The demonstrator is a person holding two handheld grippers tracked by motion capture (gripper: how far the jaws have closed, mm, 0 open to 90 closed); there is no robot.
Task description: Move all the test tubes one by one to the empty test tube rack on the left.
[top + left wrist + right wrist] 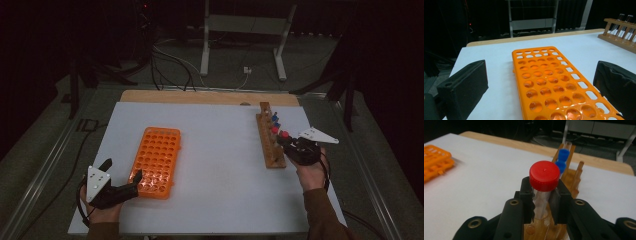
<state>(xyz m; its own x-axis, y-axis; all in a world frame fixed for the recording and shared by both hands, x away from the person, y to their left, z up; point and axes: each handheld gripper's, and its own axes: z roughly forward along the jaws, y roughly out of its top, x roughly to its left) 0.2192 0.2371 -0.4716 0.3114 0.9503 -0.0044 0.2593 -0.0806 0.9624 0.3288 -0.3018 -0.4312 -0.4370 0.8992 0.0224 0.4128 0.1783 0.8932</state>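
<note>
- Two racks sit well apart on the surface [220, 150]: the wooden rack [270, 142] at the right, the orange rack [156, 161] at the left.
- The right tongs [543, 202] are clamped on a red-capped tube [544, 180], just under its cap, with the tube upright in the wooden rack's near end.
- The tube's long axis runs straight up, so I'd judge it must lift vertically before heading left to the orange rack.
- The left tongs [127, 187] stand wide, holding nothing, at the orange rack's near end, one jaw either side, seemingly ready to steady it.
- Blue-capped tubes [562, 160] stand just behind the red one.
</note>
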